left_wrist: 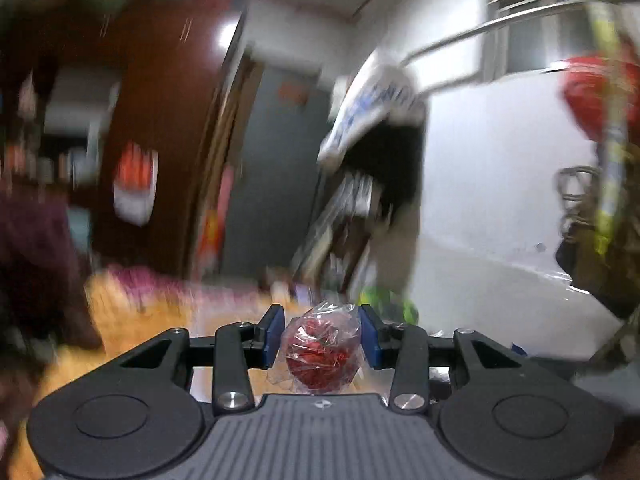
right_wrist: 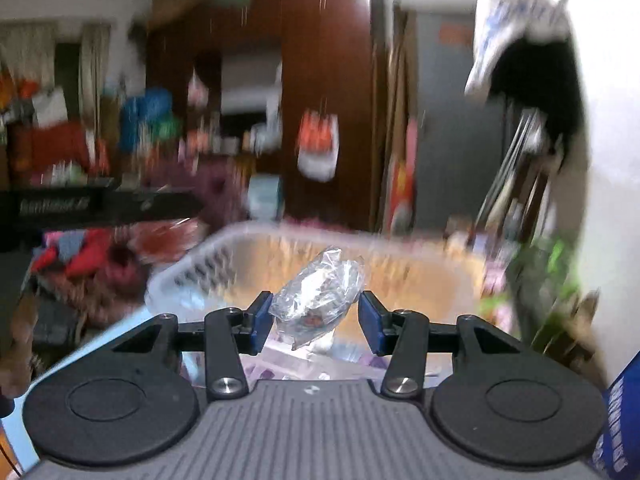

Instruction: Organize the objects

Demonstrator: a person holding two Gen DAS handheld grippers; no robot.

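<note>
Nearest us, low in the left wrist frame, our left gripper [left_wrist: 322,338] pinches a red object wrapped in clear plastic [left_wrist: 322,354], blue pads touching both its sides. In the right wrist frame our right gripper [right_wrist: 314,318] carries a crinkled clear plastic packet [right_wrist: 318,296]; the left pad touches it, while a small gap shows at the right pad, so we cannot tell how firmly it is held. Just beyond, mid-frame, sits a white slotted basket [right_wrist: 192,276]. Farther back, blurred, stand a brown wardrobe [right_wrist: 328,80] and a grey door [left_wrist: 276,168].

Cluttered home room, wooden wardrobe [right_wrist: 320,80], door [left_wrist: 276,168], clothes pile [right_wrist: 88,260]
</note>
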